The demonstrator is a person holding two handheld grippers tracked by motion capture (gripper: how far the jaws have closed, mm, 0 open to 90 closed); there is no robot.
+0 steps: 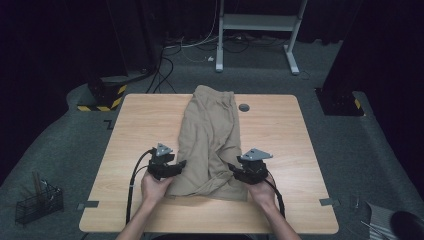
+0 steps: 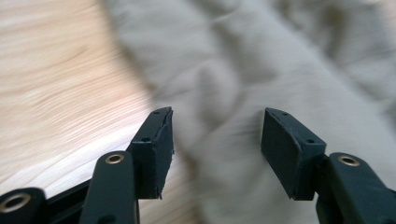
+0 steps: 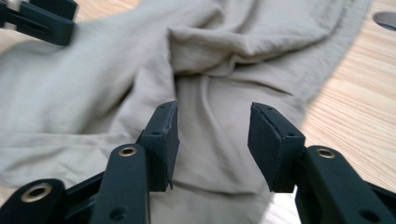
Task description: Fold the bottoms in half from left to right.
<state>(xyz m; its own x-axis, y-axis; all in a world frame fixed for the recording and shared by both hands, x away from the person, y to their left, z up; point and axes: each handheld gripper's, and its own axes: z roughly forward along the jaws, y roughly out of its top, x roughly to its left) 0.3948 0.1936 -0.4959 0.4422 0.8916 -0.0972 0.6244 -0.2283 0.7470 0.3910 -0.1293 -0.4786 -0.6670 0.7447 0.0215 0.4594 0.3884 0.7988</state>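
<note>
On the floor at the far left, about 8 o'clock from the counter (image 1: 150, 120), stands a small black wire basket (image 1: 37, 202) with tools in it, well apart from the work.

On the counter, the left claw (image 1: 181, 163) is at about 7 o'clock from the middle of the beige trousers (image 1: 210, 135). In the left gripper view its jaws stand apart, and nothing is between the pads (image 2: 161, 149); under them lies the edge of the cloth, where the fabric meets the bare wood. I judge that it is placed there to take the left edge of the garment.

The trousers lie in the middle of the counter, long way from 6 to 12 o'clock, with the far end reaching over the 12 o'clock rim and the near end bunched and wrinkled between the two claws.

The right claw (image 1: 233, 168) is at about 5 o'clock from the middle of the cloth. Its jaws are also open in a middle width, with no fabric pressed between them; a fold of cloth (image 3: 210, 60) lies just ahead. The two claws stand on both sides of the near end, probably so that the person can lift or spread both edges together.

At about 1 o'clock a small grey round cap (image 1: 244, 107) sits in the wood just beside the trousers.
</note>
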